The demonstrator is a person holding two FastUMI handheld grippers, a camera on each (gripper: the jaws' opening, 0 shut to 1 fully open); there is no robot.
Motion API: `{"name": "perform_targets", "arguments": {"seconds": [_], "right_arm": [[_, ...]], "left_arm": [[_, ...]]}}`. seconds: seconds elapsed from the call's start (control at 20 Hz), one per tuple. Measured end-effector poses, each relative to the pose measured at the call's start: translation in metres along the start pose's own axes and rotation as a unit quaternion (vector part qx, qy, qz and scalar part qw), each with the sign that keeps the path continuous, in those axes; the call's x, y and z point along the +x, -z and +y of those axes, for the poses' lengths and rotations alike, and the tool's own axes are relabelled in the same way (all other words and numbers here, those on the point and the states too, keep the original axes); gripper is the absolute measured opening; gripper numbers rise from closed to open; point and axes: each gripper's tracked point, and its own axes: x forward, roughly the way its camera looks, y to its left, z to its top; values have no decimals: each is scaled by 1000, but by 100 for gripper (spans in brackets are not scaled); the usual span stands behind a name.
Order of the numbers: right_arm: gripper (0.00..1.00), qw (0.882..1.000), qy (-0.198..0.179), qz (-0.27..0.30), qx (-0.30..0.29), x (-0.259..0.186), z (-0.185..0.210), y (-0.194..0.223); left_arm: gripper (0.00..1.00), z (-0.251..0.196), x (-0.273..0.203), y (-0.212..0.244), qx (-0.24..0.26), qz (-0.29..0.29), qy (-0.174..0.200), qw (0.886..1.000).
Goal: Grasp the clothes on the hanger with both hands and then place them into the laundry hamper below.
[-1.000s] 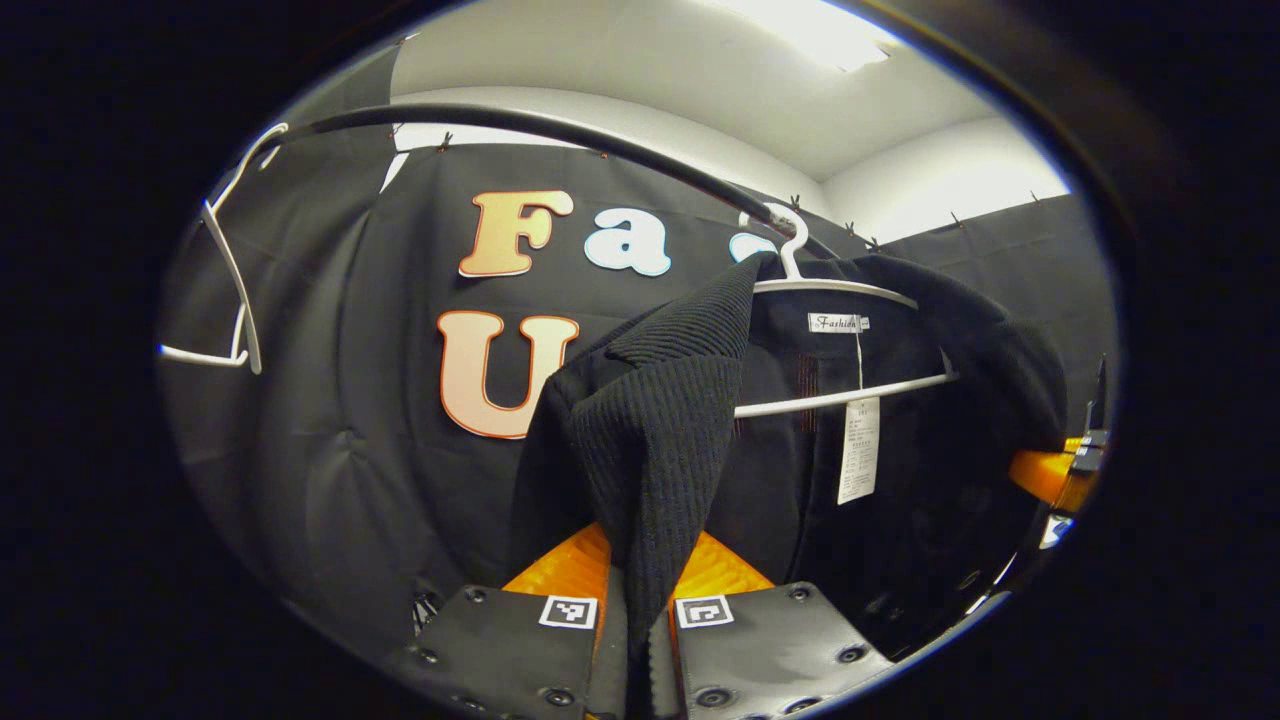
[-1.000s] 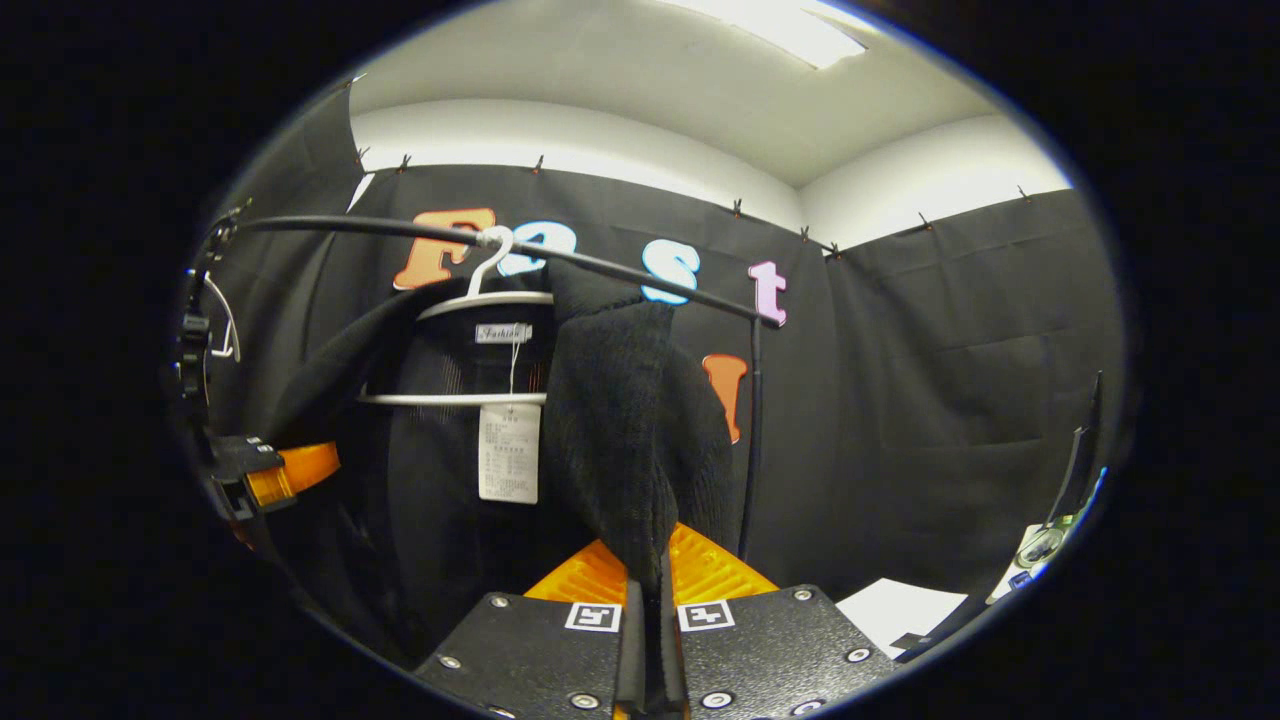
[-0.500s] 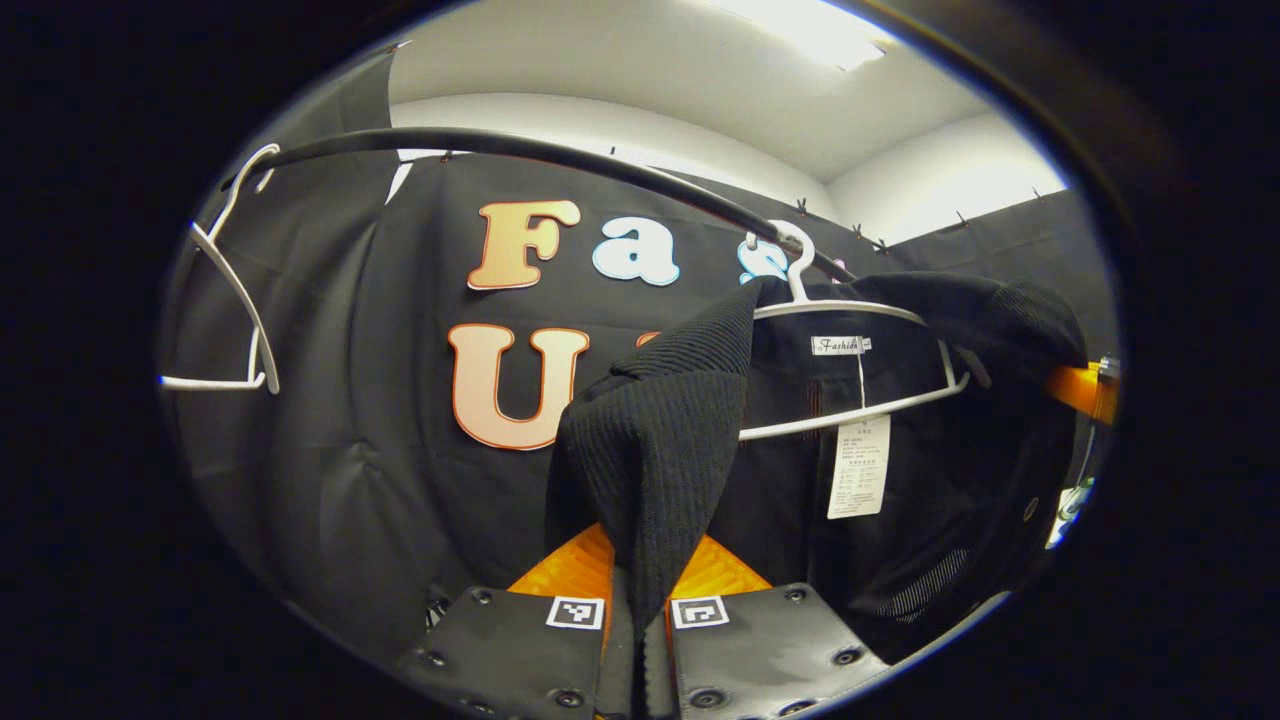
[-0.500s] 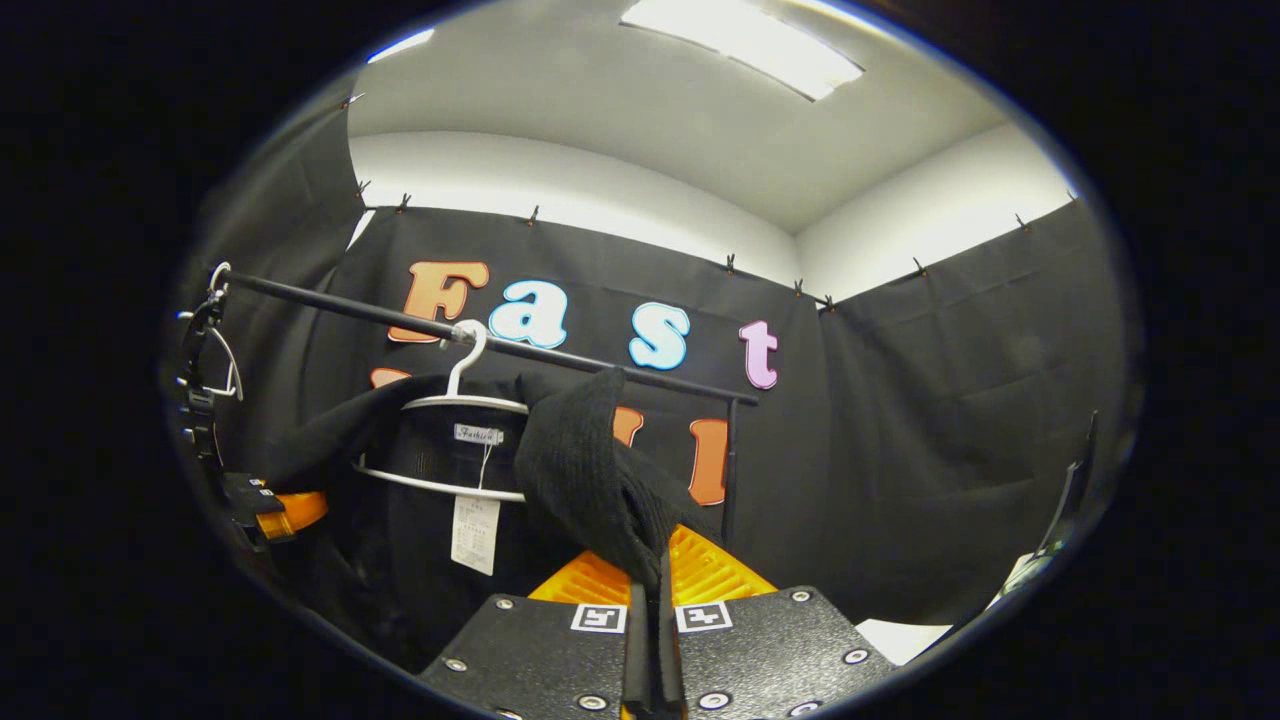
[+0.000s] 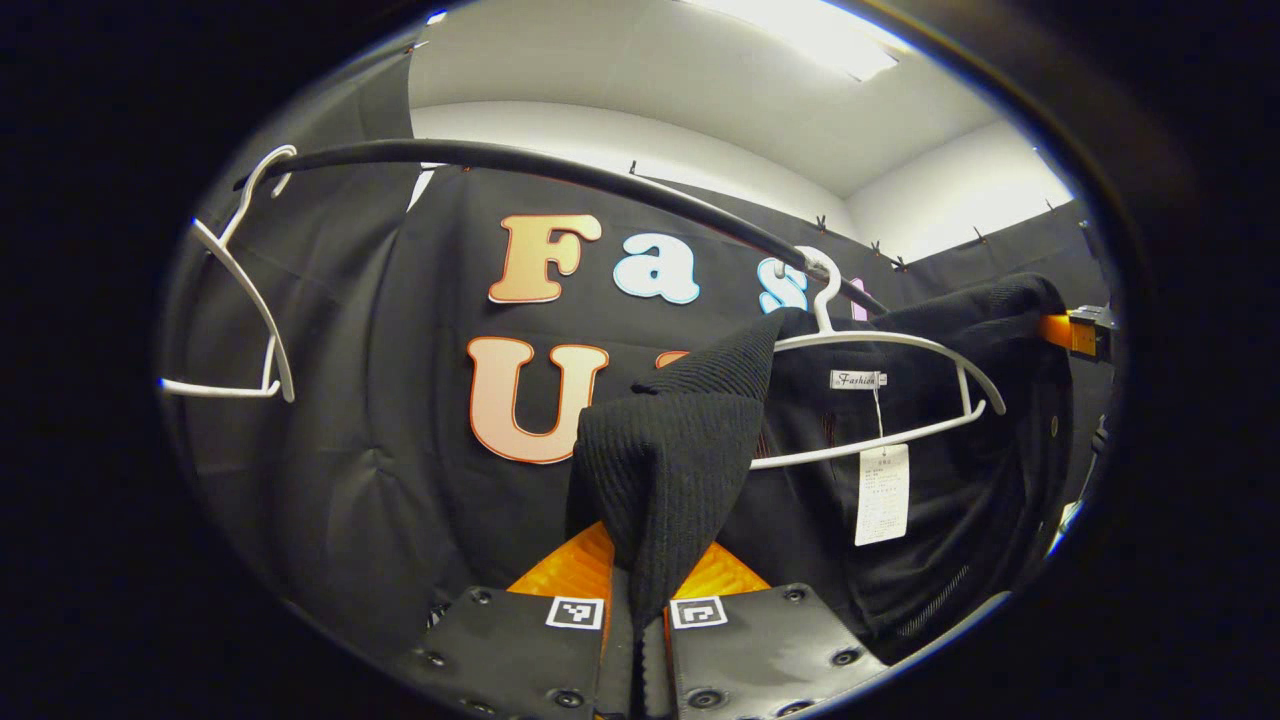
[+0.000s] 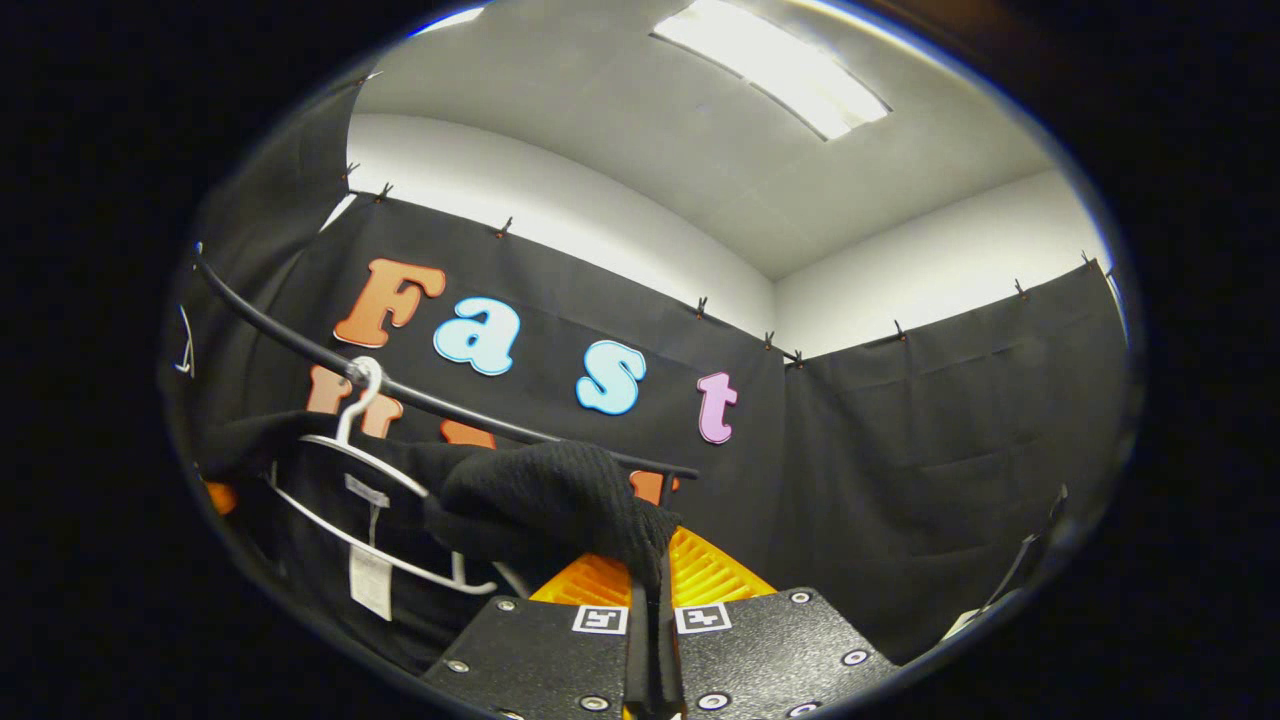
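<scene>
Left gripper (image 5: 637,610): closed on a fold of the black knit garment (image 5: 670,470), below the white hanger (image 5: 880,345). Right gripper (image 6: 655,600): clamped on the garment's other shoulder (image 6: 540,490), lifted clear beside the hanger (image 6: 370,465). Garment partly draped over the hanger, which hooks on the black rail (image 5: 560,165) above. Step in hand, by judgement: stripping garment from hanger. Next: free the remaining shoulder, then lower toward the hamper. Beyond, along the rail: spare hanger (image 5: 245,300).

Left gripper view: close under the rail (image 5: 560,165), tilted upward, facing the cloth wall. Right gripper view: lower and farther along, tipped steeply toward the ceiling (image 6: 640,130). Both views share the rail, the white hanger (image 5: 880,345) and the black garment (image 5: 670,470).
</scene>
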Motion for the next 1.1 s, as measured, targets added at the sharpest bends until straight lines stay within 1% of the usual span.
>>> {"name": "perform_targets", "arguments": {"seconds": [0.15,0.25,0.4,0.55,0.65,0.75,0.85,1.1], "right_arm": [[3,1000,1,13,8,31,2,15],[3,999,4,37,1,43,1,41],[3,998,1,64,11,53,9,78],[3,995,-11,95,14,51,24,116],[3,992,-27,119,18,46,39,143],[3,989,-43,137,38,37,55,165],[2,987,-55,136,59,26,70,169],[3,987,-87,124,58,-9,103,168]], "left_arm": [[11,0,-2,-4,-1,-3,7,1000],[11,1,-1,-6,3,-4,10,1000],[10,4,2,-10,7,-9,5,1000],[11,1,7,-14,2,-13,5,1000],[11,0,9,-16,0,-13,9,1000],[11,0,11,-19,1,-16,11,1000],[11,1,14,-23,6,-19,9,1000],[10,7,24,-41,16,-28,6,999]]}}
